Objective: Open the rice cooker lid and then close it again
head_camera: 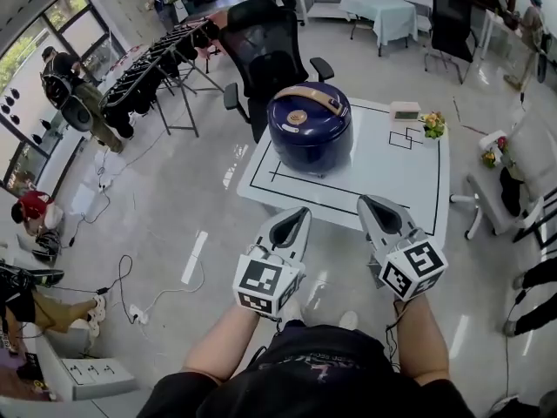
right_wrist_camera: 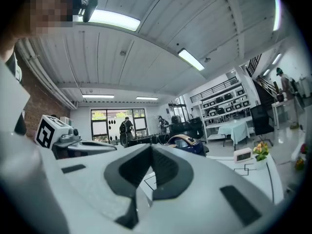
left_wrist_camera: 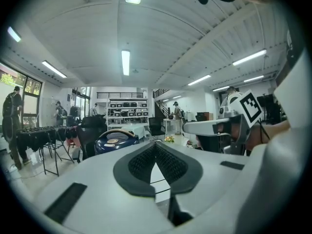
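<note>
A dark blue rice cooker (head_camera: 310, 125) with a tan handle and closed lid stands on the left part of a white table (head_camera: 392, 177). It also shows small in the left gripper view as the rice cooker (left_wrist_camera: 114, 139) and in the right gripper view as the rice cooker (right_wrist_camera: 187, 144). My left gripper (head_camera: 303, 212) hovers before the table's near edge, short of the cooker, jaws shut and empty. My right gripper (head_camera: 369, 201) is beside it at the near edge, also shut with nothing held. Both point about level toward the table.
A small white clock (head_camera: 406, 111) and a little flower pot (head_camera: 432, 126) sit at the table's far right. A black office chair (head_camera: 268, 49) stands behind the cooker. Clothes racks (head_camera: 157, 68) and several people are off to the left; cables lie on the floor (head_camera: 130, 294).
</note>
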`<state>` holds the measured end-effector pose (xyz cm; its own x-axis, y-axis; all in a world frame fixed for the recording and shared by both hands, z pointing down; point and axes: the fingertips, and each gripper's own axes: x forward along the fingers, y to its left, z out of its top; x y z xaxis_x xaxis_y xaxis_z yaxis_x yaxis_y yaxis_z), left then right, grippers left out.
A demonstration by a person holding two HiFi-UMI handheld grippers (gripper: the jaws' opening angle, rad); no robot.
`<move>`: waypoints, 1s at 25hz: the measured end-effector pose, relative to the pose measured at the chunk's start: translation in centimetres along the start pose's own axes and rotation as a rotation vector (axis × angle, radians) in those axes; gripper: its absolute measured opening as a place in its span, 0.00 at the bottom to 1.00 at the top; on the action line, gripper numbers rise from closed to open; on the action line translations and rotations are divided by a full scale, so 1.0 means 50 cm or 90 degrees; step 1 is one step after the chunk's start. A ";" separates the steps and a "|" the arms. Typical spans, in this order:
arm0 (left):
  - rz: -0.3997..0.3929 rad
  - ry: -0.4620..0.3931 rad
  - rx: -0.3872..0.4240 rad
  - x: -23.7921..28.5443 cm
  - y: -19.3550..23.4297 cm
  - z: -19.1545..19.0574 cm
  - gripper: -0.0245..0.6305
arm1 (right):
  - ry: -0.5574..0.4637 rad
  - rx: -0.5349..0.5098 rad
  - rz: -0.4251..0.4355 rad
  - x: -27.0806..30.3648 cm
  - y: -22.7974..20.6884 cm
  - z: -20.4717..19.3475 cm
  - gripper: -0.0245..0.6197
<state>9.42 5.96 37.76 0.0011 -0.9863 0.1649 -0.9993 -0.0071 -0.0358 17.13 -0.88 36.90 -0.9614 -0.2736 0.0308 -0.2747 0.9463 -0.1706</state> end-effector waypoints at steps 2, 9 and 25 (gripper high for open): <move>0.015 -0.001 -0.008 -0.004 -0.010 -0.002 0.04 | 0.001 -0.003 0.014 -0.005 -0.002 0.001 0.04; 0.053 -0.004 -0.016 -0.020 -0.029 -0.010 0.04 | 0.013 -0.008 0.042 -0.020 -0.007 -0.003 0.04; 0.085 -0.008 -0.001 -0.025 -0.039 -0.009 0.04 | 0.018 -0.017 0.074 -0.023 -0.009 -0.004 0.04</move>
<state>11.38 7.27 38.06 -0.1312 -0.9805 0.1466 -0.9907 0.1244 -0.0546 18.37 -0.93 37.14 -0.9869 -0.1566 0.0394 -0.1607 0.9758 -0.1483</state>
